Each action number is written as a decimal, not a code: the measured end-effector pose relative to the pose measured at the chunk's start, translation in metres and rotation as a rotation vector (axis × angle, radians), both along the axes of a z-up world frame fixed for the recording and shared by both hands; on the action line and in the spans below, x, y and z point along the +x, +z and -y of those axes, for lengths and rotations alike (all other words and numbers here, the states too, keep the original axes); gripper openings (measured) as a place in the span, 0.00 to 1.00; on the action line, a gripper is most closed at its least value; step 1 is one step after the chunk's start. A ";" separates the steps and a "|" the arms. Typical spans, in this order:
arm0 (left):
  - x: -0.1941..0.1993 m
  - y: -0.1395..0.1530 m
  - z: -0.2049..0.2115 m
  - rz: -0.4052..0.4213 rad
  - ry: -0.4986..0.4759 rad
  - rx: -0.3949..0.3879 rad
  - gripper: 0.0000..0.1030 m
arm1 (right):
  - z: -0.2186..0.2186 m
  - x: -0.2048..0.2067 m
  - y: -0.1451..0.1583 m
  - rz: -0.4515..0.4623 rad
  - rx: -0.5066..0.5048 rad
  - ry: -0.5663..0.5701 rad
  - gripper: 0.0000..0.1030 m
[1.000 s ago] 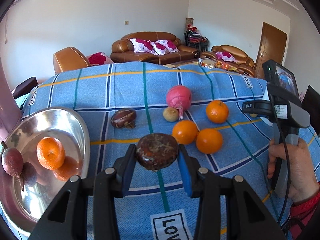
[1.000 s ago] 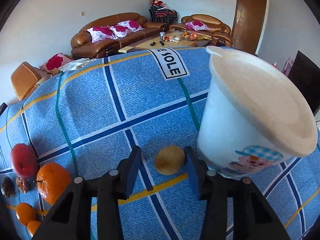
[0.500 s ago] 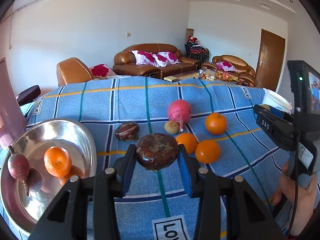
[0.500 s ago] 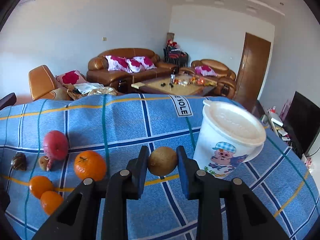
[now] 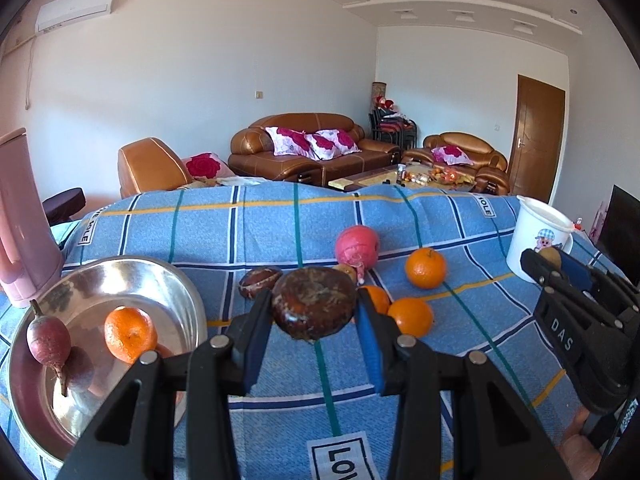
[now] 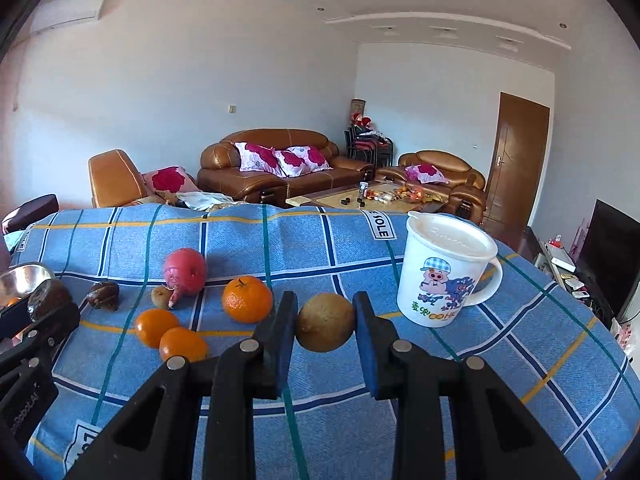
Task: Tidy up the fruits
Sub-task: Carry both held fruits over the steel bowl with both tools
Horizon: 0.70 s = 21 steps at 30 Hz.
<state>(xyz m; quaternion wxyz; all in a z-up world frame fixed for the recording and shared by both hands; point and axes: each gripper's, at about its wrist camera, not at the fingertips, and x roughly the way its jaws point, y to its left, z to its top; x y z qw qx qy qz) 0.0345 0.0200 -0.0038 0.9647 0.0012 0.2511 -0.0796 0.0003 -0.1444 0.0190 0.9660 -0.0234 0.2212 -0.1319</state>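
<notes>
Left wrist view shows your left gripper (image 5: 316, 318) pinching a dark brown, flattened round fruit (image 5: 314, 307) between its blue pads, held above the blue checked cloth (image 5: 260, 236) just right of the steel bowl (image 5: 188, 304). That bowl already holds an orange (image 5: 130, 334) and a purple root (image 5: 48, 336), so it reads as the collecting place. In the right wrist view your right gripper (image 6: 325, 330) is clamped on a small brown kiwi-like fruit (image 6: 325, 322), lifted clear of the cloth and well right of the bowl, with the white lidded mug (image 6: 444, 272) farther right again. You are in the carry step with both hands loaded; the next move probably calls for bringing each fruit over the bowl's rim, lowering it onto a bare patch beside the orange, and only then spreading the jaws so nothing rolls out. The dark fruit sits with its broad flat face tipped up toward the camera and its long axis running across, pad to pad. The kiwi is nearly round; its slightly longer axis also seems to run pad to pad, though that is hard to tell. Three oranges (image 6: 247, 299), a pink fruit (image 6: 185, 270) and another dark fruit (image 6: 104, 295) lie on the cloth right of the bowl.
</notes>
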 end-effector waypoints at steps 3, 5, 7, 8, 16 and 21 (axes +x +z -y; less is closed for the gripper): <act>-0.004 0.002 -0.003 0.016 0.005 -0.006 0.41 | -0.005 -0.004 -0.002 0.001 -0.007 0.009 0.30; -0.006 0.002 -0.006 0.023 0.010 -0.009 0.41 | -0.008 -0.007 -0.002 0.004 -0.007 0.016 0.30; -0.009 0.003 -0.008 0.027 0.013 -0.011 0.41 | -0.012 -0.010 -0.002 0.006 -0.010 0.024 0.30; -0.010 0.003 -0.009 0.030 0.016 -0.014 0.41 | -0.014 -0.012 -0.002 0.009 -0.011 0.028 0.30; -0.024 0.004 -0.018 0.055 0.026 -0.010 0.41 | -0.028 -0.023 -0.002 0.014 -0.017 0.057 0.30; -0.032 0.006 -0.023 0.076 0.028 -0.003 0.41 | -0.038 -0.028 -0.002 0.017 -0.018 0.069 0.30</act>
